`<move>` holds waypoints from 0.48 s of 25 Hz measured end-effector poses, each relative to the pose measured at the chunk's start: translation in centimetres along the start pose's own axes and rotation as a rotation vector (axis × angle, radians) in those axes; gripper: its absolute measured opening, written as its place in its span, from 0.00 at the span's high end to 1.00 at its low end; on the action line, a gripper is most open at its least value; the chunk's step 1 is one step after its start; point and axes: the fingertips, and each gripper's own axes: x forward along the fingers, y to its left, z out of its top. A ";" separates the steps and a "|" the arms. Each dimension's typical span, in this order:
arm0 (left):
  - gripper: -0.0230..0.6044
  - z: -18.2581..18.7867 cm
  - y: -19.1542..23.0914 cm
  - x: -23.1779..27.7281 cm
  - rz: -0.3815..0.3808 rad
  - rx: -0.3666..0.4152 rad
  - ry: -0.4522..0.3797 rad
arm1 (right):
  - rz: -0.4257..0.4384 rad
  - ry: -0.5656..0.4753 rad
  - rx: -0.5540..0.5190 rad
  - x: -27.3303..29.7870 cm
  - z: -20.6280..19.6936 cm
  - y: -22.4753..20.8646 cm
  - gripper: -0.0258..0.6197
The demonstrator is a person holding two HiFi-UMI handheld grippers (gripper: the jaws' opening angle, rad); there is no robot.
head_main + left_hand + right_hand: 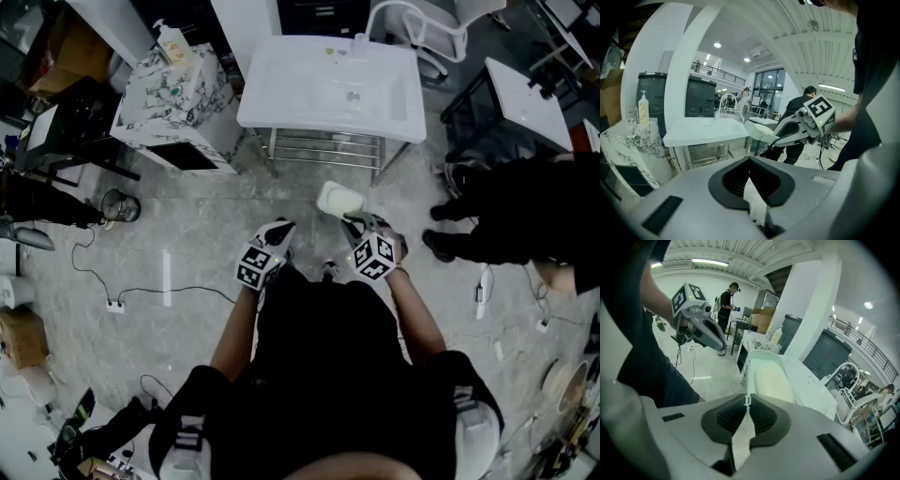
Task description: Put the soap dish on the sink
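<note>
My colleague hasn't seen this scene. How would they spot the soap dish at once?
Find the white rectangular sink on a metal frame, top centre in the head view. Just below it, the pale oval plastic soap dish is pinched by its rim in the right gripper; the left gripper holds nothing.

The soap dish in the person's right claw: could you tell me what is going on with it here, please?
A standing person holds a claw in each hand. The right claw is shut on the rim of the pale soap dish, holding it above the floor, short of the white sink ahead. The left claw is shut and empty. The dish is not yet on the sink.
</note>
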 end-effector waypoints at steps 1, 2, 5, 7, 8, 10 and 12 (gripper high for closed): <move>0.96 0.0 0.1 0.0 -0.002 0.003 0.002 | -0.001 0.003 0.008 0.1 -0.1 0.0 0.93; 0.96 0.0 0.2 0.1 -0.003 0.005 0.003 | -0.002 0.006 0.013 0.3 -0.1 0.0 0.93; 0.96 0.3 0.7 0.4 -0.008 0.007 0.002 | 0.001 0.011 0.017 0.7 0.0 -0.3 0.93; 0.96 0.5 1.0 0.6 -0.014 0.012 0.004 | 0.005 0.013 0.021 1.0 0.1 -0.5 0.93; 0.96 0.5 1.1 0.7 -0.016 0.016 0.006 | 0.005 0.012 0.023 1.2 0.2 -0.6 0.93; 0.96 0.6 1.6 0.8 -0.021 0.021 0.012 | 0.002 0.006 0.031 1.6 0.4 -0.8 0.93; 0.96 0.7 2.3 1.0 -0.026 0.021 0.016 | 0.002 0.011 0.039 2.1 0.7 -1.1 0.93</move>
